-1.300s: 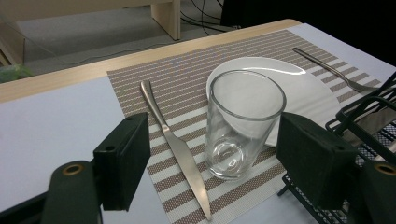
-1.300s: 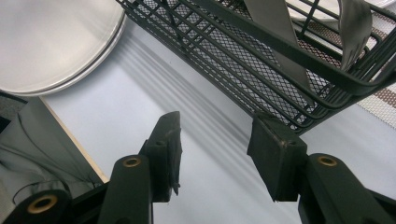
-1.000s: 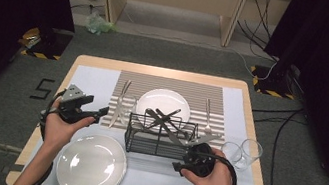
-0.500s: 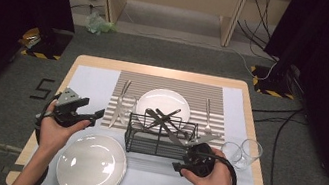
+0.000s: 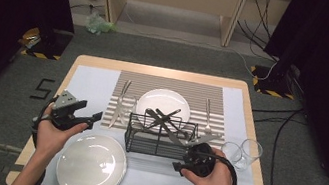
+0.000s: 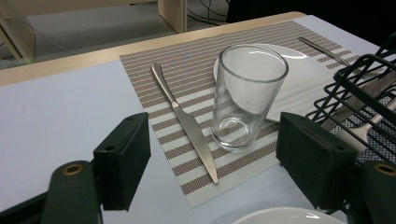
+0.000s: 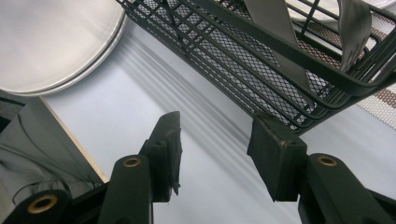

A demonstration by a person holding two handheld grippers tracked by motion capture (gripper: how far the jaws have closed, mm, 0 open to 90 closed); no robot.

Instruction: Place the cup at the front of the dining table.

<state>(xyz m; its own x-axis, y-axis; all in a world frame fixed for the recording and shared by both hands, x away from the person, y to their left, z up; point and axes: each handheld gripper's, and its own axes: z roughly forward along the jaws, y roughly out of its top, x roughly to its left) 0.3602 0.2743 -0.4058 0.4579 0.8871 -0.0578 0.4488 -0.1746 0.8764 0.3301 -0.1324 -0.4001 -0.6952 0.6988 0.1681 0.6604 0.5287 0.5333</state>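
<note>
Work in hand: table setting; left gripper (image 6: 212, 172) points at the glass (image 6: 247, 95), right gripper (image 7: 217, 156) sits beside the rack (image 5: 161, 137).
Left jaws: wide open, nothing between the pads; glass stands ahead of them, untouched.
Right jaws: open, empty, just beside the rack's lower corner, above the bare mat (image 7: 201, 135).
Glass location: upright on the striped placemat (image 6: 187, 74), just beside the knife (image 6: 187, 123), close in front of the far plate (image 6: 303, 79).
Risk, tipping: a jaw arriving off-centre would likely push the glass over onto the far plate.
Risk, slip: smooth glass wall; a light grip could let it slide.
Risk, knife: the left jaw may nudge the knife on approach.
Risk, rack: right jaw could snag the wire.
Materials: clear cylindrical tumbler; polished slim metal knife; woven placemat; glossy round white plates; black wire-mesh rack holding cutlery; near plate (image 5: 92, 165) by the table edge.
</note>
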